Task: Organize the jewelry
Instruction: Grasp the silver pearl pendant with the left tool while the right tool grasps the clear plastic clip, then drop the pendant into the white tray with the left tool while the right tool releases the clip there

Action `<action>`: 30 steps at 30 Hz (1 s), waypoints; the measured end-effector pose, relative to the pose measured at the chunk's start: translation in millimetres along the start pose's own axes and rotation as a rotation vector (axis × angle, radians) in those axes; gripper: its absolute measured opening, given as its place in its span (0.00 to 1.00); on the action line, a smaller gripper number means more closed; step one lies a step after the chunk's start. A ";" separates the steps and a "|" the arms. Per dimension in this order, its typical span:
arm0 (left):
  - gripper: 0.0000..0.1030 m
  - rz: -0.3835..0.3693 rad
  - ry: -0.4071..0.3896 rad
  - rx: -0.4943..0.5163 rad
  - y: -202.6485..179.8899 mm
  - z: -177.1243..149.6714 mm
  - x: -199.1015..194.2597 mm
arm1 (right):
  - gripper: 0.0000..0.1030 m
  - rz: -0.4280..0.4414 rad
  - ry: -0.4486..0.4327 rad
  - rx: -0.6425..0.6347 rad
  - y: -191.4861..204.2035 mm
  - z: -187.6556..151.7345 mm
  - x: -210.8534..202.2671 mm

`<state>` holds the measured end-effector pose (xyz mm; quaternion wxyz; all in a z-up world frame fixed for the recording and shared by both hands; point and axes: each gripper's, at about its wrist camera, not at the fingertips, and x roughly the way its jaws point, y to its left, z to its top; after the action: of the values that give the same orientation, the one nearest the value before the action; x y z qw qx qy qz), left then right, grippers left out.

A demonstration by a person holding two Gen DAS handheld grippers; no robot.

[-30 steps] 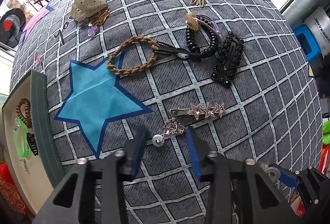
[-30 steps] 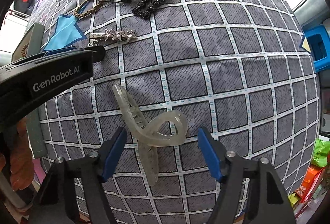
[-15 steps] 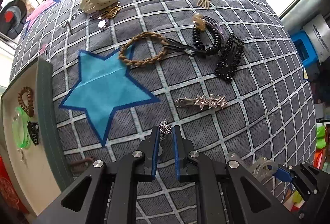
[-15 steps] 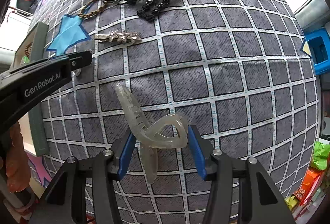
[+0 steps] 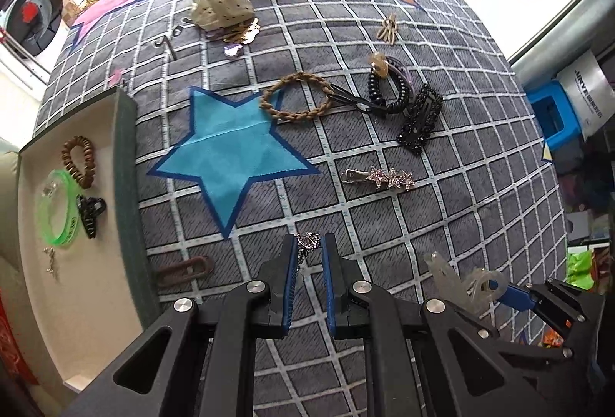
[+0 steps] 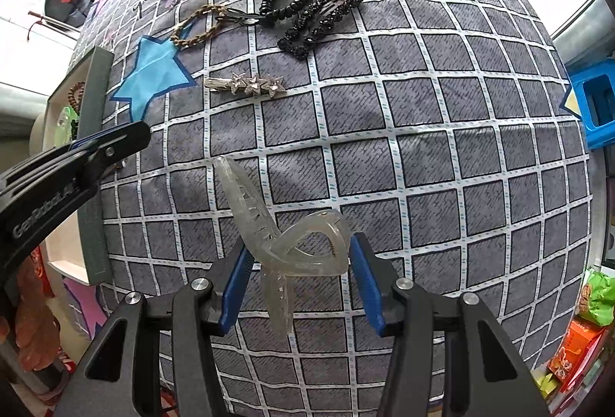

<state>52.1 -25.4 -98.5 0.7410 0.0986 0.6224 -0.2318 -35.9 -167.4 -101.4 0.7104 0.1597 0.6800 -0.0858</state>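
Item 1, silver earring (image 5: 308,243), pinched in the narrow left gripper (image 5: 309,255); item 2, clear claw clip (image 6: 292,240), clamped across the right gripper (image 6: 300,259); both above the counter (image 6: 423,155), likely destined for the tray (image 5: 127,155) alongside.

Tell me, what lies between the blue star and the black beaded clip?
In the left wrist view, a braided brown hair tie overlapping the blue star, then a thin black clip and a black spiral hair tie beside the black beaded clip.

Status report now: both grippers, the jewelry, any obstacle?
Left gripper shut on silver charm. Right gripper shut on clear claw clip. Tray beside left, nothing between.
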 end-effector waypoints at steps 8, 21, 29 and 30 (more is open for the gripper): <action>0.14 -0.010 -0.043 -0.059 12.2 -6.7 -21.6 | 0.53 0.002 -0.005 -0.020 12.0 3.5 -19.1; 0.14 0.009 -0.112 -0.199 71.2 -34.7 -58.2 | 0.53 0.021 -0.030 -0.117 55.8 16.0 -22.9; 0.14 0.045 -0.139 -0.302 119.9 -58.4 -72.9 | 0.53 0.046 -0.039 -0.212 109.1 24.8 -25.3; 0.14 0.049 -0.142 -0.315 126.5 -61.5 -74.3 | 0.53 0.050 -0.040 -0.229 117.3 25.9 -25.6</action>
<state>48.4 128.2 -57.2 0.7949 -0.0202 0.5945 -0.1194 26.6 -69.1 -62.4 0.7393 0.0925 0.6669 0.0071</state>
